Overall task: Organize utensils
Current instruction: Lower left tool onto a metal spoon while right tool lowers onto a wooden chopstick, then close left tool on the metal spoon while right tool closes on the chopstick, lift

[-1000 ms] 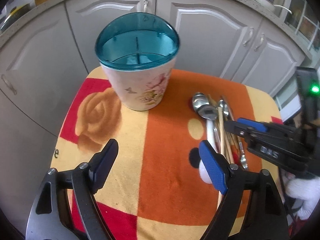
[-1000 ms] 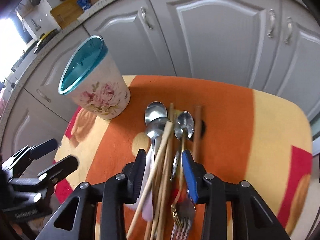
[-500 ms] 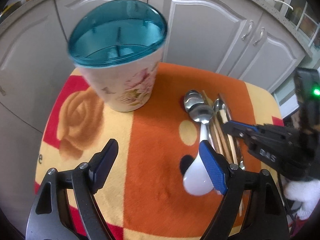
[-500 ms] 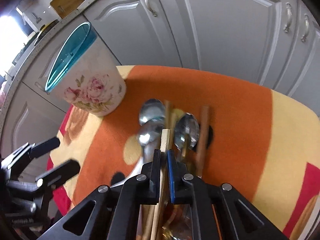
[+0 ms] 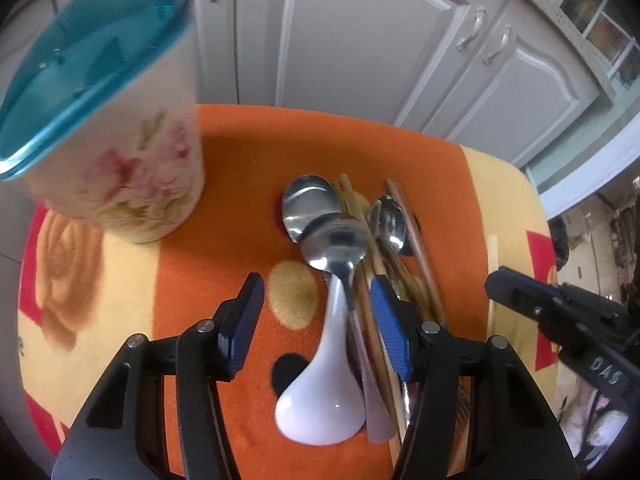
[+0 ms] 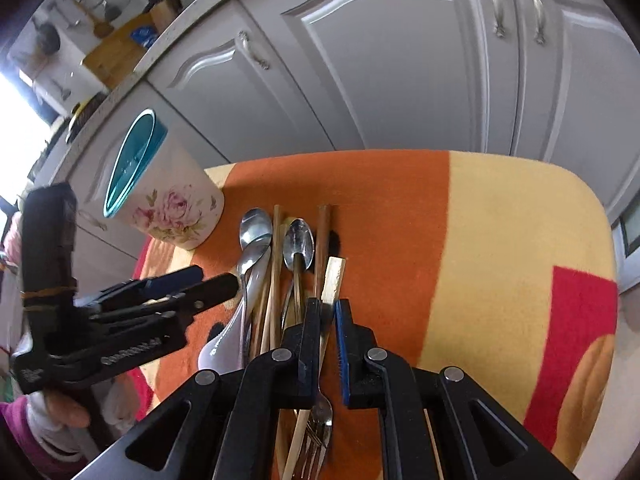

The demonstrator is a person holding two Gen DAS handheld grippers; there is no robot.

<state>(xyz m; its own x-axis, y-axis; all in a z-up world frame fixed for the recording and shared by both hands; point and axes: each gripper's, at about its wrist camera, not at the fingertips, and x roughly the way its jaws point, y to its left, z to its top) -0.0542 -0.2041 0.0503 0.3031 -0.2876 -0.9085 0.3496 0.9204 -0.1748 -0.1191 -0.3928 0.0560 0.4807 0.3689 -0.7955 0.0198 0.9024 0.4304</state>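
Note:
A pile of utensils lies on the orange patterned cloth (image 5: 240,184): steel spoons (image 5: 336,240), a white ladle-shaped spoon (image 5: 324,392), brown chopsticks (image 5: 416,240) and a fork (image 6: 320,420). The floral utensil holder with a teal rim (image 5: 100,120) stands upright at the left; it also shows in the right wrist view (image 6: 168,200). My left gripper (image 5: 316,328) is open, its jaws on either side of the white spoon's handle. My right gripper (image 6: 328,320) is shut on a pale bamboo chopstick (image 6: 334,280), lifted off the pile to its right.
Grey cabinet doors (image 5: 360,40) stand right behind the cloth-covered table. The table's rounded right edge (image 6: 600,208) drops off to the floor. A countertop with a cutting board (image 6: 120,48) is at upper left in the right wrist view.
My right gripper closed on the pale chopstick and carried it up and to the right, off the pile. My left gripper moved right from the holder to over the spoons.

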